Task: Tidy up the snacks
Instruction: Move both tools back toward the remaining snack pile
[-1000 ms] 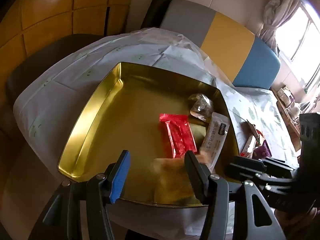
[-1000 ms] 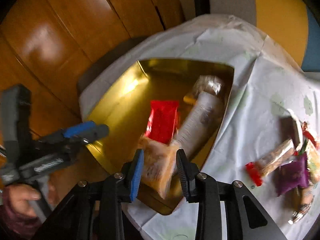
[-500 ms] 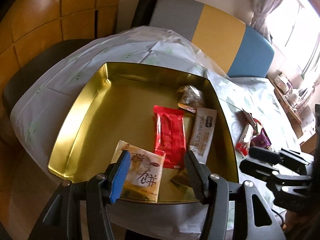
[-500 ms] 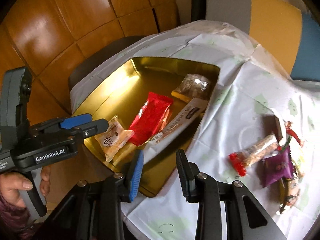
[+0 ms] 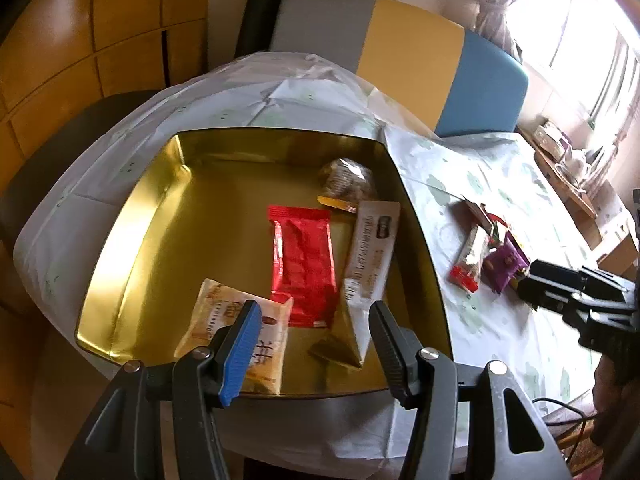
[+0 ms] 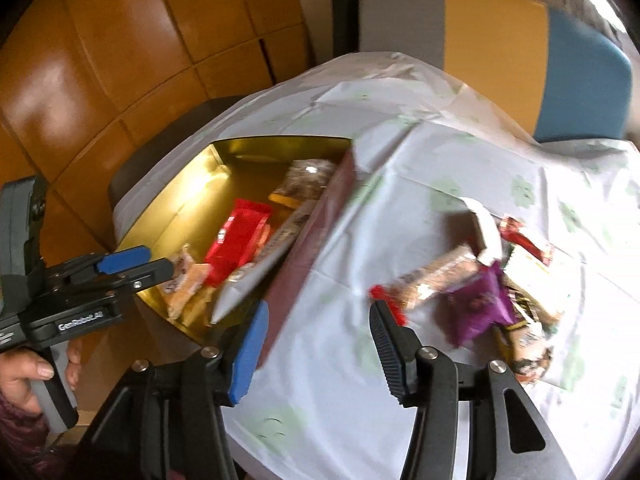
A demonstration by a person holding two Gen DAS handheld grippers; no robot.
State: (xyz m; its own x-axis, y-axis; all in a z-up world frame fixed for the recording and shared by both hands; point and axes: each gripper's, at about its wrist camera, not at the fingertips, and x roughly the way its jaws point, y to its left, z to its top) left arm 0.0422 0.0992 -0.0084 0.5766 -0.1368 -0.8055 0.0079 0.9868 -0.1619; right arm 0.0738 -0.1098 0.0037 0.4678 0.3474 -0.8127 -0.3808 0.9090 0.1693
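Snacks [image 6: 480,292] lay piled beside the tin [image 6: 308,240]; the right gripper [image 6: 316,344], jaws just widened and empty, needed one clean, centred pick.

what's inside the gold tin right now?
Four packets lie in the gold tin: a red packet, a long white packet, a clear-wrapped brown snack at the back, and an orange biscuit packet in front, partly hidden by the left hand-held gripper.
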